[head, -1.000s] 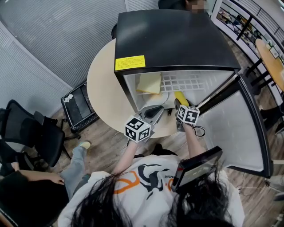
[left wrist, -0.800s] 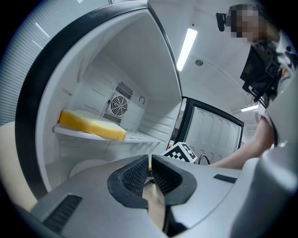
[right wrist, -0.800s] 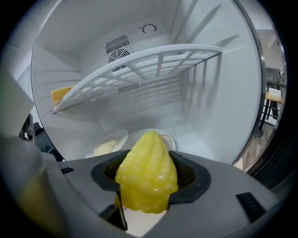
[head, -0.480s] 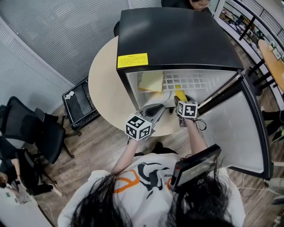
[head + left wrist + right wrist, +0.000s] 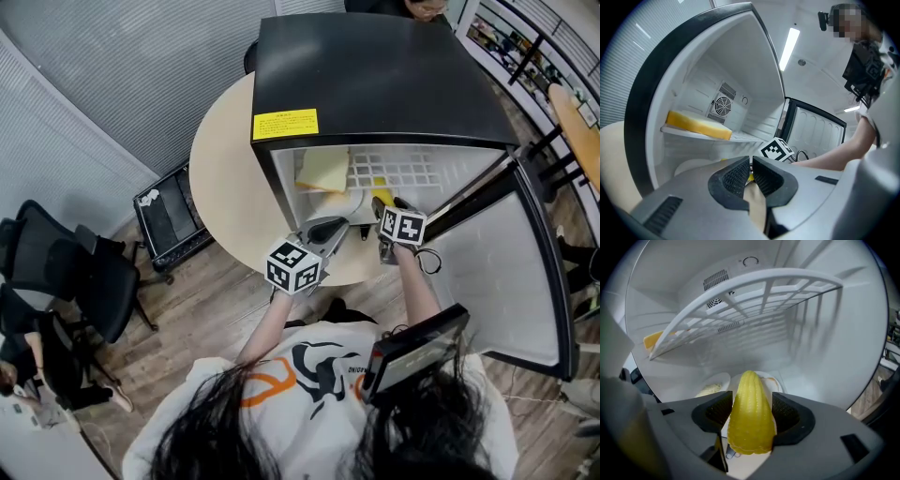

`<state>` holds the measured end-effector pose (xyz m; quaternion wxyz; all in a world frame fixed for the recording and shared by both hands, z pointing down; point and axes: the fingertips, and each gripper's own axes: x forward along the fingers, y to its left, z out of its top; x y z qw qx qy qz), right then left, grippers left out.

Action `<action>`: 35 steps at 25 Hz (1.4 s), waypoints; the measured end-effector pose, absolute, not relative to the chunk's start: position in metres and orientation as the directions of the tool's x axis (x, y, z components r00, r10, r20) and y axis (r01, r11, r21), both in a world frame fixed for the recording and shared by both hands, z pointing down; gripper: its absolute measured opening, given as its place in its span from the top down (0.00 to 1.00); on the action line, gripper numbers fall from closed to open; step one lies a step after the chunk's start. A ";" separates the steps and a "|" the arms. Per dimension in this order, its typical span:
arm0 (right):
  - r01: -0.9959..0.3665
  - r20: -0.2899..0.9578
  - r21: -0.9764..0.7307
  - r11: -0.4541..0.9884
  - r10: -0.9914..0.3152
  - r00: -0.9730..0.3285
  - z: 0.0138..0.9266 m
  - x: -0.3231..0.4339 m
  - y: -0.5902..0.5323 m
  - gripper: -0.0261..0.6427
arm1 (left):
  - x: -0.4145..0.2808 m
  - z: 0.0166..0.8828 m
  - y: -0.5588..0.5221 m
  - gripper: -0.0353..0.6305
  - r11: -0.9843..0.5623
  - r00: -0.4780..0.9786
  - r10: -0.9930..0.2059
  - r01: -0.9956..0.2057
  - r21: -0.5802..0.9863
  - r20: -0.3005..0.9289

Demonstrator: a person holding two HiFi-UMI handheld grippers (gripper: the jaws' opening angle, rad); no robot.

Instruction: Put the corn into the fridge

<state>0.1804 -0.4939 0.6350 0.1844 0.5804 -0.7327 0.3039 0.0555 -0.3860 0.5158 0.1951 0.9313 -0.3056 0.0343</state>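
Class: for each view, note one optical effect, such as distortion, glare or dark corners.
Head view: fisheye bows the edges of the black mini fridge. Left gripper view: the ceiling strip light blows out white; corners go dark. Right gripper view: the white wire shelf curves; the yellow corn cob in the right claw looms large.

The left gripper (image 5: 751,165) fills the lower centre, its ribbed jaws pressed nearly together with nothing between them. Behind it the fridge (image 5: 754,84) stands open, a yellow block (image 5: 698,125) on its shelf (image 5: 745,137) at centre left (fan grille (image 5: 722,106) just above). The door (image 5: 813,126) is swung wide at right.
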 end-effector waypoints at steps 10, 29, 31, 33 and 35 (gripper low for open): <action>-0.934 0.499 -0.330 0.134 -0.815 -0.293 0.594 0.179 -0.464 0.58 | 0.051 0.513 -0.381 0.93 -0.741 0.814 -0.553 -0.578 0.343 0.177; -0.908 0.321 -0.357 0.218 -0.885 -0.339 0.516 0.108 -0.373 0.75 | 0.021 0.506 -0.321 0.93 -0.784 0.850 -0.498 -0.527 0.329 0.173; -0.907 0.315 -0.360 0.217 -0.887 -0.338 0.513 0.099 -0.360 0.77 | 0.015 0.506 -0.310 0.93 -0.789 0.854 -0.491 -0.519 0.329 0.172; -0.907 0.314 -0.361 0.217 -0.888 -0.337 0.512 0.089 -0.347 0.79 | 0.007 0.506 -0.300 0.93 -0.793 0.858 -0.484 -0.514 0.328 0.174; -0.912 0.315 -0.352 0.211 -0.891 -0.327 0.511 0.081 -0.332 0.80 | 0.000 0.507 -0.288 0.93 -0.796 0.862 -0.476 -0.506 0.333 0.172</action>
